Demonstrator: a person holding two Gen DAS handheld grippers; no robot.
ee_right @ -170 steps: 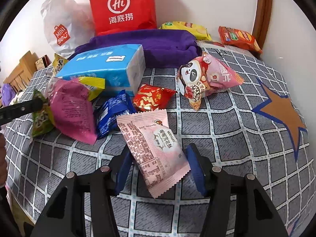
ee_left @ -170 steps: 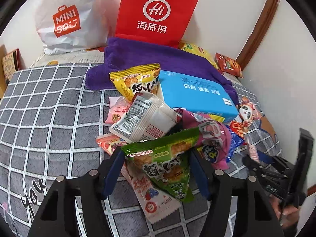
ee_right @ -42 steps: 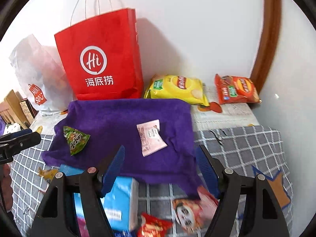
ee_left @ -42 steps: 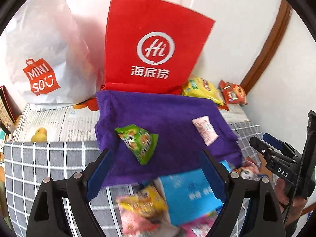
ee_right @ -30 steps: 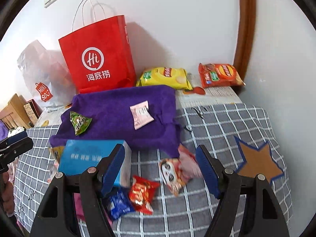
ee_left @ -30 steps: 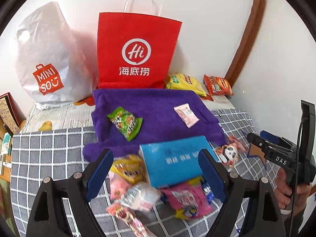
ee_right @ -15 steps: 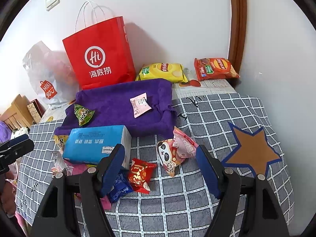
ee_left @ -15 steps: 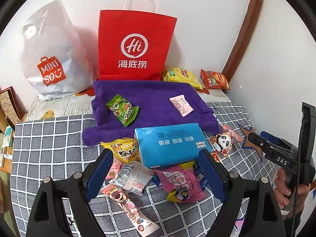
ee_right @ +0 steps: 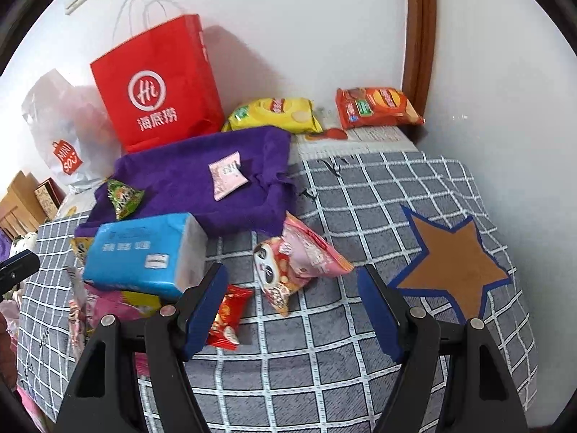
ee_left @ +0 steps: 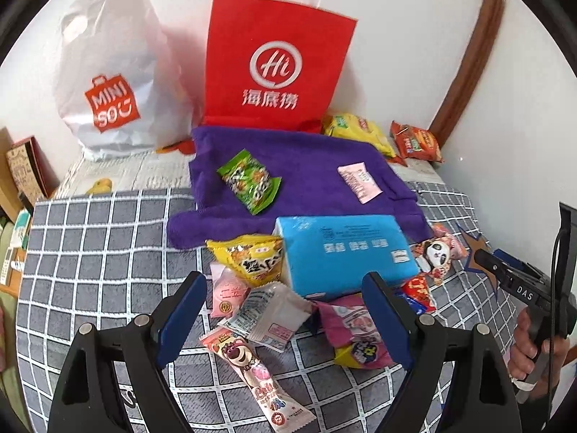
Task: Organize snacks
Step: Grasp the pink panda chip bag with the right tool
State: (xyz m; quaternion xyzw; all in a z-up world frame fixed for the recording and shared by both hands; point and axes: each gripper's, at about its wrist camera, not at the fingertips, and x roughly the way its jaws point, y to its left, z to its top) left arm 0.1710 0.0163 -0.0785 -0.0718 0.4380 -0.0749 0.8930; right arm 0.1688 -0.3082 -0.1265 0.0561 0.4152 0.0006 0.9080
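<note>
A purple towel (ee_left: 310, 166) lies at the back of the checked cloth; it also shows in the right wrist view (ee_right: 180, 180). On it lie a green snack packet (ee_left: 250, 182) and a pink packet (ee_left: 359, 182). In front of it a heap of snacks surrounds a blue tissue pack (ee_left: 342, 252): a yellow packet (ee_left: 252, 258), a white packet (ee_left: 268, 315), a bear-print bar (ee_left: 249, 371), a pink bag (ee_left: 355, 332). My left gripper (ee_left: 285, 321) is open and empty above the white packet. My right gripper (ee_right: 292, 310) is open and empty above a panda packet (ee_right: 292, 269), with a red packet (ee_right: 227, 315) beside its left finger.
A red Hi paper bag (ee_left: 274, 65) and a white Miniso bag (ee_left: 108, 72) stand against the back wall. Yellow chips (ee_right: 274, 113) and orange chips (ee_right: 375, 106) lie at the back right. An orange star (ee_right: 450, 252) marks the cloth on the right.
Both grippers have pulled back from the towel and come down toward the snack heap. The green and pink packets stay on the towel. Both grippers stay open.
</note>
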